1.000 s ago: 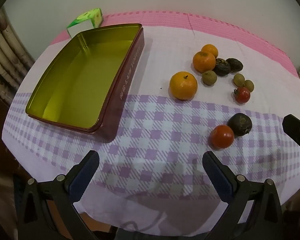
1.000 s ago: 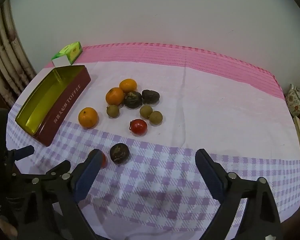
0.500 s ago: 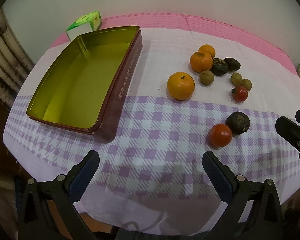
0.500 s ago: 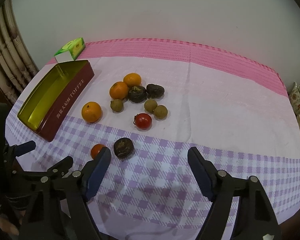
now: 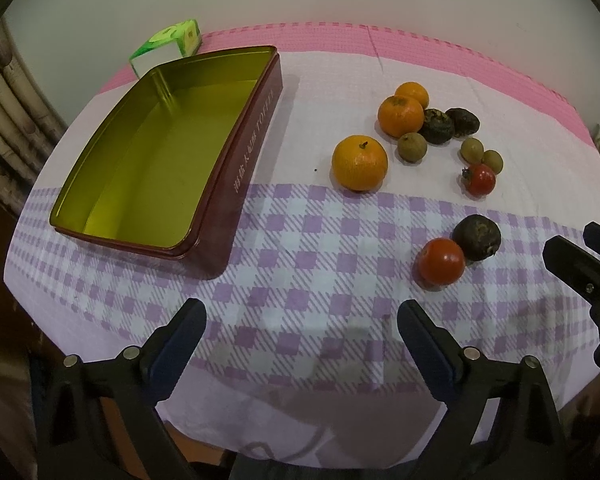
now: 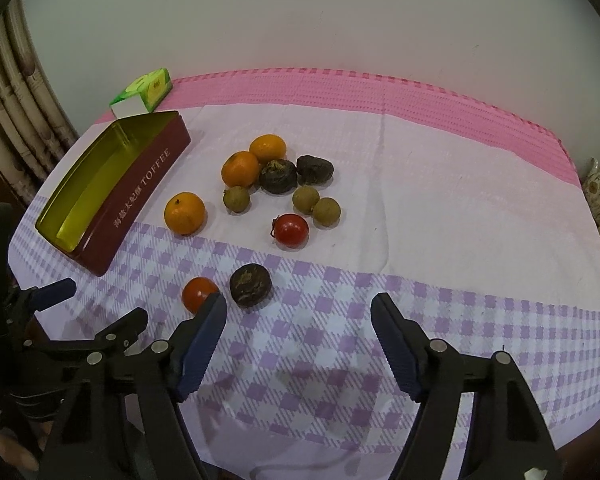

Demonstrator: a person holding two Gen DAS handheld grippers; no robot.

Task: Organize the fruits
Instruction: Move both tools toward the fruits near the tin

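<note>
Two wrist views of the table at the outset of sorting. My left gripper (image 5: 300, 320) hangs above the near edge of the checked tablecloth (image 5: 300, 240); its jaws stand wide, are closing slightly, and have nothing between them. My right gripper (image 6: 298, 312) is likewise spread, its jaws closing, with only cloth between them; its left fingertip (image 6: 216, 308) lies just in front of the near tomato (image 6: 198, 293), and I cannot tell whether it touches it.

The toffee tin (image 5: 160, 160) sits open at the left and holds nothing, so no fruit has yet been put away. All the fruit lies loose to the right of the tin: a lone orange (image 5: 359, 163) nearest it; two more oranges (image 5: 401, 115) touching in a cluster with two dark wrinkled fruits (image 5: 437, 126) and a small brown one (image 5: 412, 147); two small brown fruits (image 5: 472, 150) and the far tomato (image 5: 480, 179) just beside them; and, nearer me, the near tomato touching a third dark fruit (image 5: 477, 237). A green carton (image 5: 168, 42) stands behind the tin.

By my judgement the whole task remains, and the near tomato and dark fruit are the readiest first picks.
</note>
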